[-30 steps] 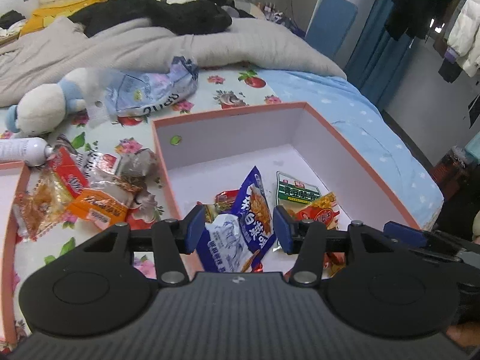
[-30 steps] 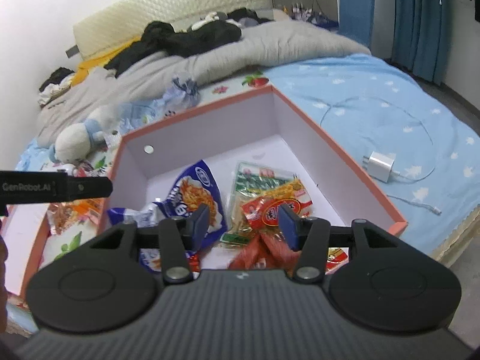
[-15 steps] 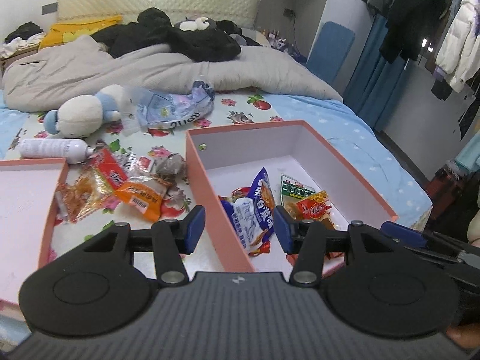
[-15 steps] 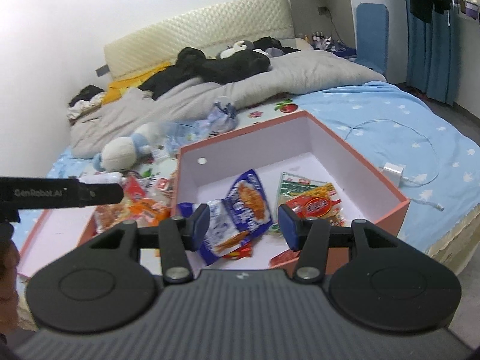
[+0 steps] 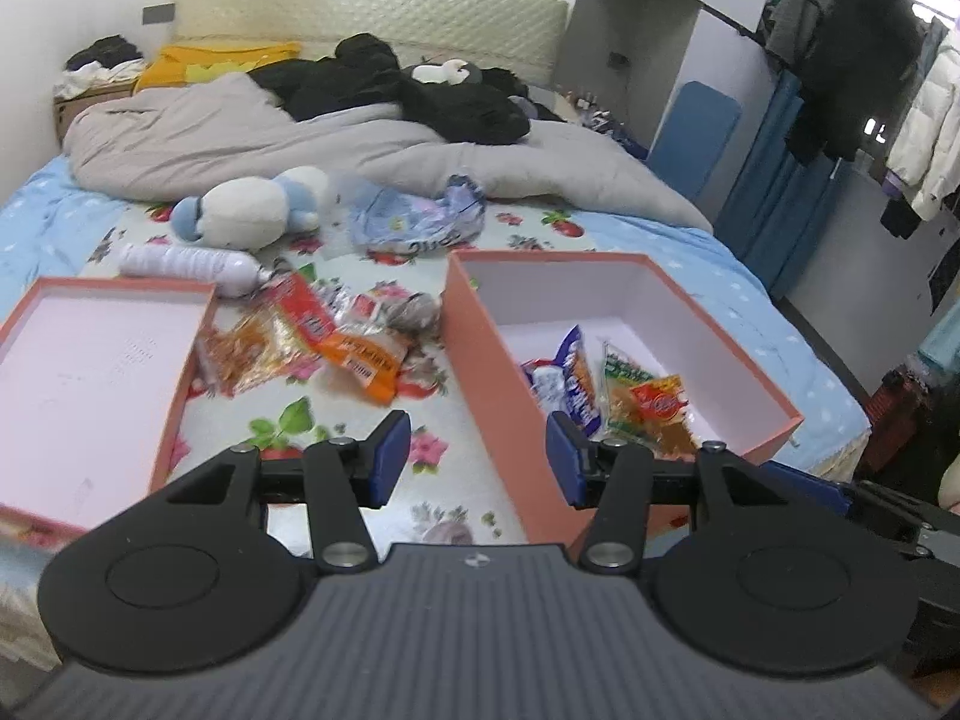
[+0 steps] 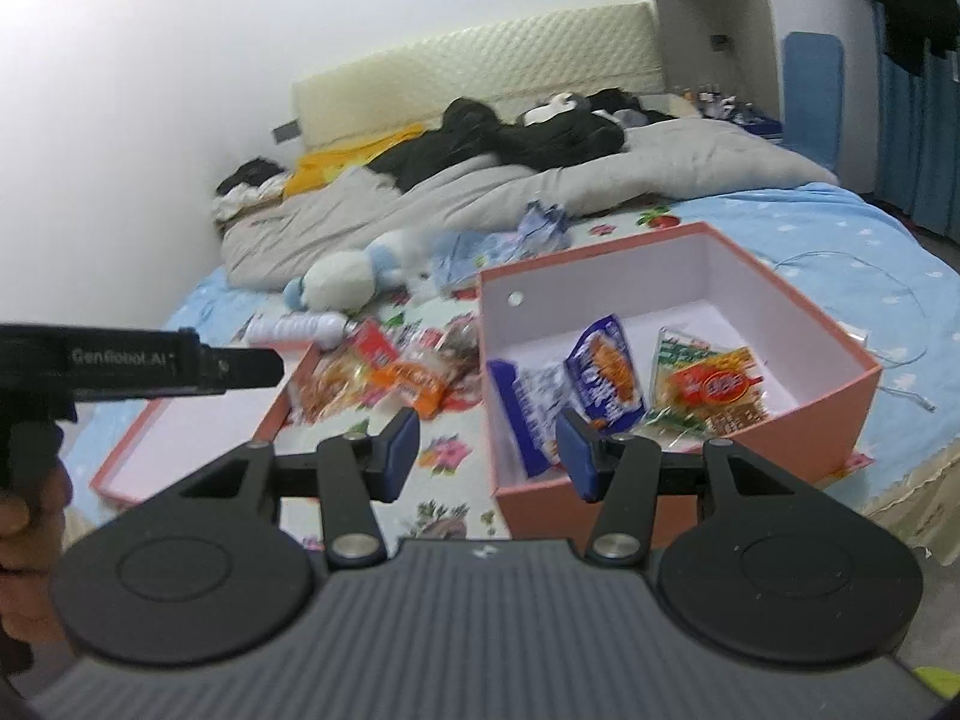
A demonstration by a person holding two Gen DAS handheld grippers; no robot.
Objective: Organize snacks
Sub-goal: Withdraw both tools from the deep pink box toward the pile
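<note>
Left wrist: both tongs [image 5: 477, 459] empty, snacks [image 5: 606, 387] in box [image 5: 774, 414].

plush toy [image 5: 252, 217], grey duvet [image 5: 240, 138], white bottle [image 5: 186, 264]
</note>
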